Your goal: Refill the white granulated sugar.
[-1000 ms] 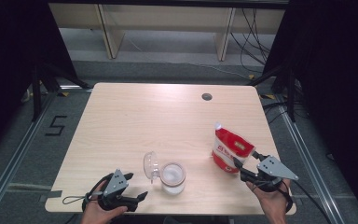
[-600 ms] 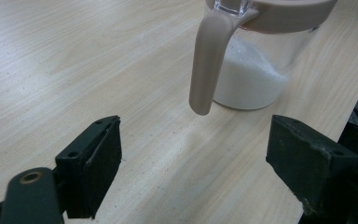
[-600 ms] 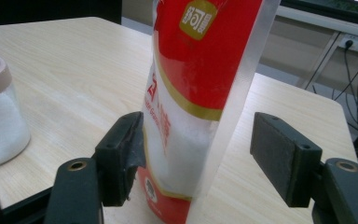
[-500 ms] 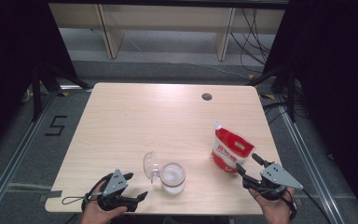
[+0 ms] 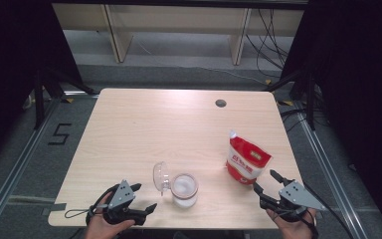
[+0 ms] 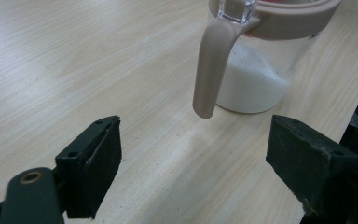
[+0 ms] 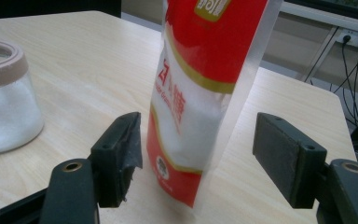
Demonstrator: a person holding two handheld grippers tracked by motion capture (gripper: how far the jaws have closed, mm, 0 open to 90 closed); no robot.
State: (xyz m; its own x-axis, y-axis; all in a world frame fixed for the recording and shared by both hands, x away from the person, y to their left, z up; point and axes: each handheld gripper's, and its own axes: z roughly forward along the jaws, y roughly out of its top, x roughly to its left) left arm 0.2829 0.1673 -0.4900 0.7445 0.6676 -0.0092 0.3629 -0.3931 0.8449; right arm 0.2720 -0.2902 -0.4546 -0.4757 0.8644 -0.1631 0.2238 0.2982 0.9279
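Near the table's front right corner, your red and white pouch (image 5: 247, 162) stands upright on the wood, and in the right gripper view its lower end (image 7: 200, 107) sits just ahead of your jaws, in line with the gap between them. Your right gripper (image 5: 267, 183) has just been opening its jaws; they now stand wide, pads clear of the pouch on both sides, gripping nothing. To the pouch's left, well apart from it, the clear jar (image 5: 184, 189) holds white grains, its hinged lid (image 5: 160, 176) tipped open on the left side. Your left gripper (image 5: 142, 198) rests at the front edge near the jar, jaws spread wide and empty, with the jar's beige handle (image 6: 210, 70) ahead of them. All of it sits on the pale wooden table (image 5: 144, 124).
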